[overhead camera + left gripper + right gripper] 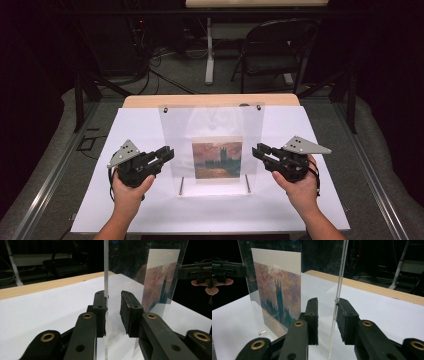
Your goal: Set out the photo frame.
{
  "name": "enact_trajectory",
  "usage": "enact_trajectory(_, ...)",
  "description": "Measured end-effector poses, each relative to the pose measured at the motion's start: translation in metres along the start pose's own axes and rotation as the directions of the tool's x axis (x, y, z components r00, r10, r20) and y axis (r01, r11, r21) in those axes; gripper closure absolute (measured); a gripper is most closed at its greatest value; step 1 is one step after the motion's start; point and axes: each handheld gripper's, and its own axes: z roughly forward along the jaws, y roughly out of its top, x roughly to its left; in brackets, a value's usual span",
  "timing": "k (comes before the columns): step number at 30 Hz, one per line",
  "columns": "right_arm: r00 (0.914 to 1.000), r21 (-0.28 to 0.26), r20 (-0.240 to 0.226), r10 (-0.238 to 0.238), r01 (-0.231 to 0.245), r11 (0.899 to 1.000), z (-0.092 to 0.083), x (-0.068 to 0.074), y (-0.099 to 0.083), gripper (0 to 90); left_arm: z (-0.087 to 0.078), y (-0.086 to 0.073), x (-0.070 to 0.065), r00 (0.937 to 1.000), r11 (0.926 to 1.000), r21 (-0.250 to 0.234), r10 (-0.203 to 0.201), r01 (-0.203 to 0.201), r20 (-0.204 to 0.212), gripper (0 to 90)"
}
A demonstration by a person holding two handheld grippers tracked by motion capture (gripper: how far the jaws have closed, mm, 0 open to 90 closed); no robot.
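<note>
Two clear sheets are sandwiching the picture (217, 160), making the frame (212, 125) stiff, slick, probably brittle; you are straddling its side edges, left gripper (113, 312) and right gripper (327, 320) both spread, not yet pinching.

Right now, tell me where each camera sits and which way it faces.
High view: above the person's side, facing forward and down on the white table; both hands and claws flank the clear frame.
Left gripper view: rides the left claw, looking along its jaws, which straddle the frame's edge.
Right gripper view: rides the right claw, jaws straddling the opposite edge.
Shared: both gripper views show the painting print in the frame and the opposite claw beyond it.
</note>
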Motion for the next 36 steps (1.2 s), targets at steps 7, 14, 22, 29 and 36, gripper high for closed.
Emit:
enact_trajectory(7, 1.0, 0.002, -0.007, 0.004, -0.004, 1.0, -0.0053, 0.0042, -0.0019, 72.0, -0.0025, -0.002, -0.0031, 1.0, 1.0, -0.006, 0.002, -0.002, -0.001, 74.2)
enact_trajectory(14, 0.9999, -0.012, -0.013, 0.011, -0.011, 1.0, -0.0018, 0.0011, -0.0023, 70.4, -0.001, -0.0019, -0.0017, 1.0, 1.0, -0.004, 0.0, 0.0, 0.0, 73.8)
enact_trajectory(22, 0.9993, -0.001, -0.033, 0.015, -0.015, 1.0, -0.0026, 0.0001, -0.0014, 67.0, -0.0016, 0.0002, -0.0027, 1.0, 0.9999, 0.007, -0.009, 0.009, -0.002, 72.9)
enact_trajectory(29, 0.9989, 0.0, -0.046, -0.005, 0.005, 1.0, -0.0027, 0.0015, -0.001, 60.1, -0.0034, 0.0029, -0.005, 0.9999, 0.9998, 0.02, 0.007, -0.006, -0.014, 68.7)
enact_trajectory(36, 0.9992, 0.006, -0.039, -0.012, 0.013, 1.0, -0.0048, 0.0008, -0.0003, 52.5, -0.0105, 0.0051, -0.0052, 0.9991, 0.9997, 0.017, 0.02, -0.019, -0.038, 58.0)
